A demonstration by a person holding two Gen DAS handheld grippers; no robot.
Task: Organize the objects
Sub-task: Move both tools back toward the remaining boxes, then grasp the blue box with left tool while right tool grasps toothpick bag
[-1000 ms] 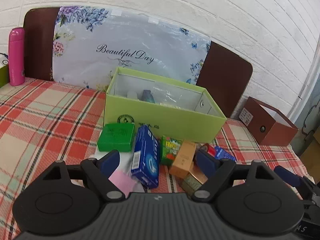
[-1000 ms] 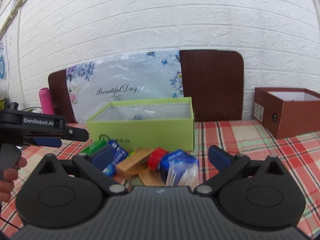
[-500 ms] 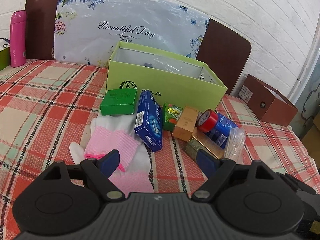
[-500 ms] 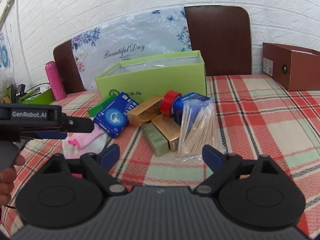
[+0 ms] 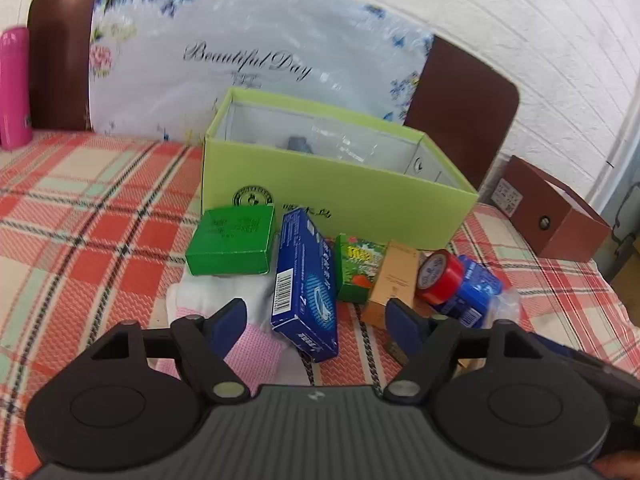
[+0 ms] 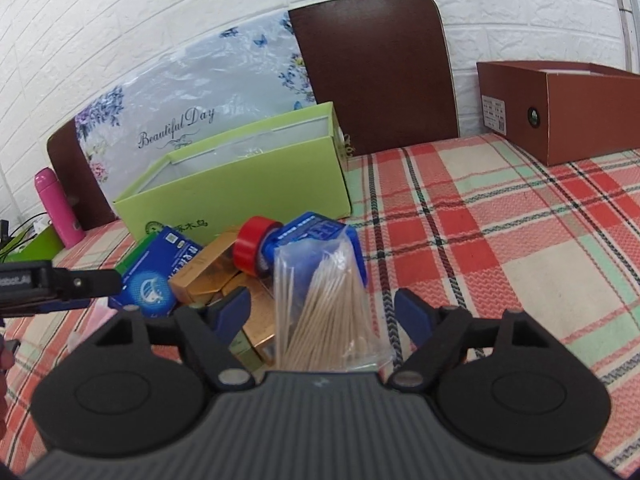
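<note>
Meanwhile the left tool (image 5: 316,316) has its jaws closing with the blue carton (image 5: 306,284) between them, pads not yet touching it. That carton lies on the plaid tabletop (image 5: 100,208) beside the green box (image 5: 232,240), over a pink-and-white glove (image 5: 240,320), just before the open lime box (image 5: 340,196). The right tool (image 6: 324,312) is likewise closing around a clear bag of toothpicks (image 6: 324,312), pads still clear of it; a red tape roll (image 6: 252,248) sits just behind
</note>
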